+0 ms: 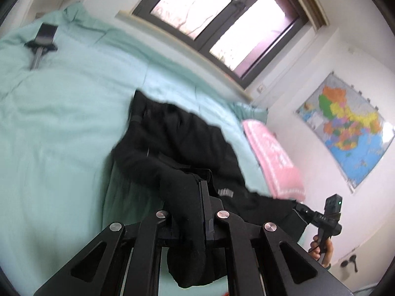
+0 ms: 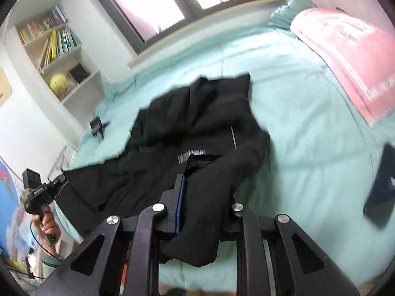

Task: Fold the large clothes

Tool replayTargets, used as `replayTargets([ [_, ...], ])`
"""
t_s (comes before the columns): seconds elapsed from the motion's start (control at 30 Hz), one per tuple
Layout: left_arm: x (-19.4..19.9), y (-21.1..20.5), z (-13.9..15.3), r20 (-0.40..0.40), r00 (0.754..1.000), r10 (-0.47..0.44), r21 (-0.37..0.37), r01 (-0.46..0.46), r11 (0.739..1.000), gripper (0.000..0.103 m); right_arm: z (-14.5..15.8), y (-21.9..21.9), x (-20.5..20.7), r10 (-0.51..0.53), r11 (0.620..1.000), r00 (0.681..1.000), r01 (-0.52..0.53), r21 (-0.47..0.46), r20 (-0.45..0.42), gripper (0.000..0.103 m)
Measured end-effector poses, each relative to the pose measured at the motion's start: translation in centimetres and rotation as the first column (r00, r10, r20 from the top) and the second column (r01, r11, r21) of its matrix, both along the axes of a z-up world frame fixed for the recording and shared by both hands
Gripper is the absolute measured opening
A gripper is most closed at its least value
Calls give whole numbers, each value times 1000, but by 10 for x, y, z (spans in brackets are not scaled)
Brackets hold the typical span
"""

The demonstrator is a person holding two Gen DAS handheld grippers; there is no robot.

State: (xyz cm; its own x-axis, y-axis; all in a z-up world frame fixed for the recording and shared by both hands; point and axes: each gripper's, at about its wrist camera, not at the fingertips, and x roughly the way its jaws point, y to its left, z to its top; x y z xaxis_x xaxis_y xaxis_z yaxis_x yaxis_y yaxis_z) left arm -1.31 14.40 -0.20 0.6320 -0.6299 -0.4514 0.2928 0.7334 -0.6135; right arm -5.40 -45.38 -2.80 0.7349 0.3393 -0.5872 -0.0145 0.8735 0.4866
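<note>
A bed covered with a mint-green quilt fills most of both views. A pink pillow is laid at its head, with a green pillow beside it near the wall. A dark-framed window is set above a pale sill, and bright daylight is let in through it. The walls are painted white. A coloured map is hung on one wall. A white bookshelf is seen in the corner, stocked with books and a yellow globe.
</note>
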Motion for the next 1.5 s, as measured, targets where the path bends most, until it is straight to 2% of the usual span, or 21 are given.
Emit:
replayTargets([
  [0.17, 67, -5, 32, 52, 998, 38, -5, -38, 999, 9, 34, -14, 68, -41, 999, 997, 40, 15, 62, 23],
  [0.3, 133, -24, 49, 109, 988, 114, 77, -123, 989, 10, 51, -24, 134, -103, 994, 989, 106, -21, 106, 23],
  [0.4, 181, -46, 45, 120, 977, 175, 143, -191, 971, 10, 46, -23, 187, -163, 983, 981, 170, -66, 103, 23],
  [0.5, 229, -72, 23, 128, 965, 230, 257, -257, 932, 10, 19, -19, 241, -210, 967, 976, 215, -133, 56, 24],
  [0.6, 267, -88, -11, 87, 963, 255, 329, -269, 905, 12, -20, -10, 281, -229, 949, 973, 223, -222, -2, 24],
  [0.73, 310, -96, -78, -59, 965, 254, 369, -216, 904, 14, -92, 2, 320, -218, 926, 969, 168, -339, -115, 25],
  [0.77, 323, -97, -103, -121, 962, 246, 361, -188, 913, 15, -108, 5, 325, -213, 922, 967, 152, -356, -137, 25],
  [0.8, 327, -98, -115, -151, 960, 238, 350, -173, 921, 16, -125, 10, 333, -206, 916, 965, 133, -379, -160, 25],
  [0.83, 333, -95, -129, -183, 955, 232, 320, -165, 933, 17, -134, 14, 336, -207, 908, 964, 127, -399, -165, 25],
  [0.93, 337, -87, -141, -200, 953, 227, 248, -175, 953, 17, -143, 16, 339, -220, 899, 964, 142, -414, -147, 25],
  [1.17, 331, -98, -141, -144, 965, 219, 303, -168, 938, 18, -144, 4, 339, -203, 926, 967, 139, -352, -152, 26],
  [1.3, 319, -90, -111, -159, 980, 116, 328, -58, 943, 22, -116, -11, 319, -116, 968, 973, 66, -244, -200, 30],
  [1.33, 308, -85, -97, -153, 986, 73, 331, -18, 943, 32, -105, -13, 308, -94, 973, 979, 52, -224, -182, 32],
  [1.37, 297, -78, -85, -140, 989, 47, 337, 2, 942, 49, -91, -16, 294, -68, 976, 986, 34, -214, -151, 37],
  [1.4, 288, -72, -74, -115, 993, 40, 342, 2, 940, 56, -80, -19, 282, -49, 977, 991, 22, -212, -122, 42],
  [1.47, 261, -53, -45, -8, 999, 33, 337, -29, 941, 73, -54, -26, 249, -31, 978, 999, 25, -207, -28, 75],
  [1.5, 255, -48, -37, 23, 999, 31, 325, -37, 945, 77, -45, -28, 239, -38, 978, 999, 39, -206, 11, 83],
])
